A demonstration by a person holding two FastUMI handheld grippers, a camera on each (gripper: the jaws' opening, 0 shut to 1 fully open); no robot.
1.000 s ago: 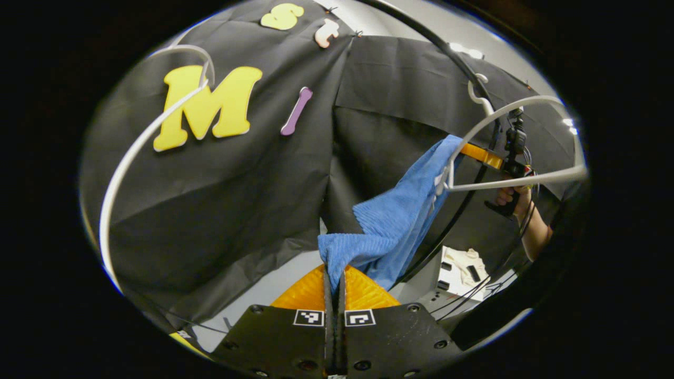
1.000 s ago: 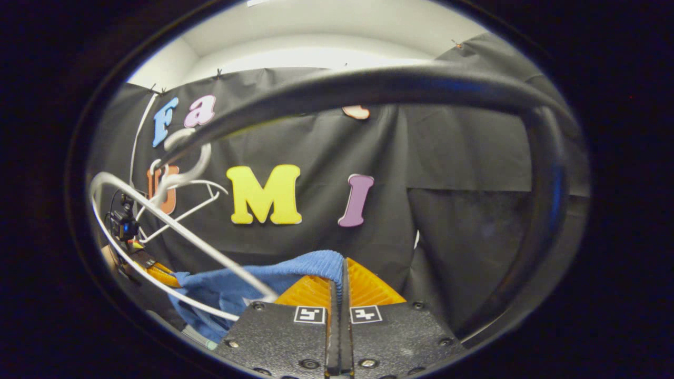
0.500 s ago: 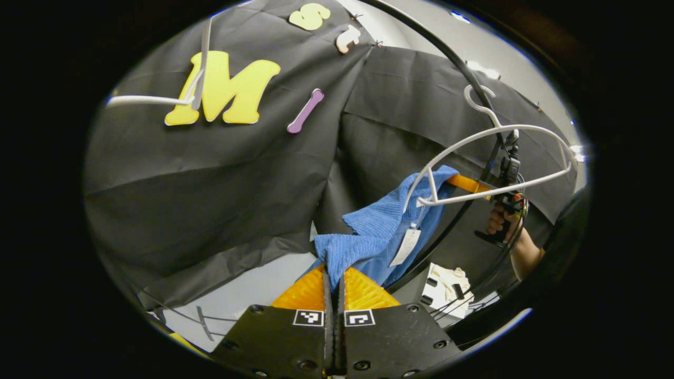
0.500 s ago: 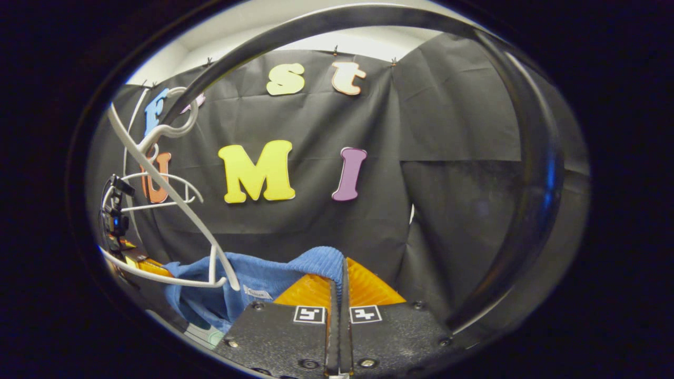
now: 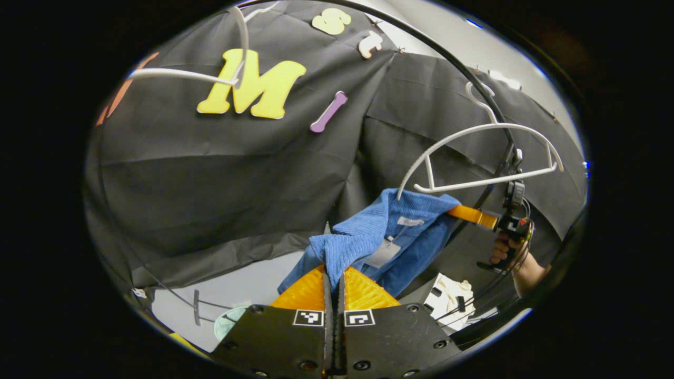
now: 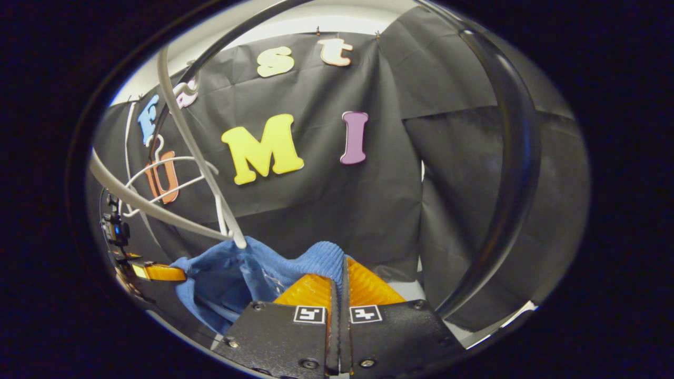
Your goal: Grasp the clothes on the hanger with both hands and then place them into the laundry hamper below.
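A blue ribbed garment point(image 5: 392, 231) hangs stretched between my two grippers, just under a bare white hanger point(image 5: 476, 158) on the black rail point(image 5: 453, 63). My left gripper point(image 5: 333, 271) is shut on one bunched end of it. In the left gripper view, my right gripper point(image 5: 474, 216) pinches the far end, with a hand point(image 5: 503, 252) behind it. The right gripper view has my right gripper point(image 6: 341, 266) shut on the garment point(image 6: 237, 279), and my left gripper point(image 6: 158, 272) at the far left. The tip of the hanger point(image 6: 195, 152) meets the cloth's top edge.
A second white hanger point(image 5: 210, 79) hangs at the upper left. The rail's black tube point(image 6: 508, 173) curves down close on the right in the right gripper view. A white unit with cloth on it point(image 5: 450, 300) stands low on the right. Pale floor point(image 5: 253, 287) lies below.
Both grippers have come down with the garment, which has slid off the hanger's arm and now sags below it. The hanger has swung up and hangs bare.
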